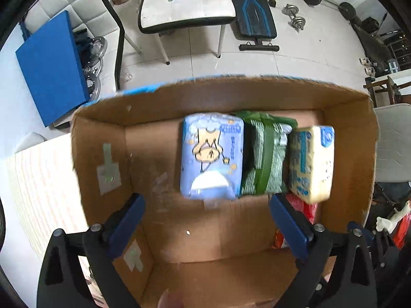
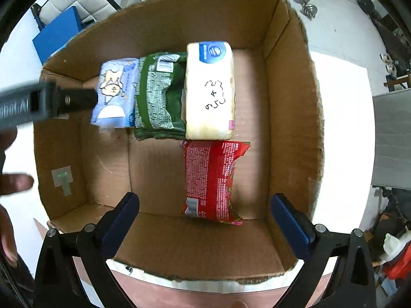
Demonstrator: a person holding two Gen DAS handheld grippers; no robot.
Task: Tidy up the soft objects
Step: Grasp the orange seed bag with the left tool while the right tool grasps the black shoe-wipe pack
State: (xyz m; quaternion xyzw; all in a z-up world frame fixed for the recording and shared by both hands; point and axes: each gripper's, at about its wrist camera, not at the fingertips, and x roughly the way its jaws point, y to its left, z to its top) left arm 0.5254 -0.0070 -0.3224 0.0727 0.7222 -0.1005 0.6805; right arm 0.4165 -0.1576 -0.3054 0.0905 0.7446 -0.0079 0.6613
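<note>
An open cardboard box [image 2: 290, 107] holds several soft packs. A light blue tissue pack with a cartoon [image 1: 212, 155] [image 2: 115, 93], a green pack [image 1: 264, 154] [image 2: 160, 95] and a cream pack with a blue label [image 1: 310, 159] [image 2: 209, 89] stand side by side at the far wall. A red pack [image 2: 212, 179] [image 1: 301, 209] lies in front of the cream one. My left gripper [image 1: 206, 224] is open and empty, just before the light blue pack; its body shows blurred in the right wrist view [image 2: 48, 101]. My right gripper [image 2: 204, 224] is open and empty over the box's near wall.
The box stands on a white table [image 2: 341, 133]. Beyond it are a white chair [image 1: 185, 2], a blue board [image 1: 51, 69], a weight bench [image 1: 254, 12] and dumbbells [image 1: 295, 18] on the tiled floor. A grey chair back [image 2: 393, 138] is at the right.
</note>
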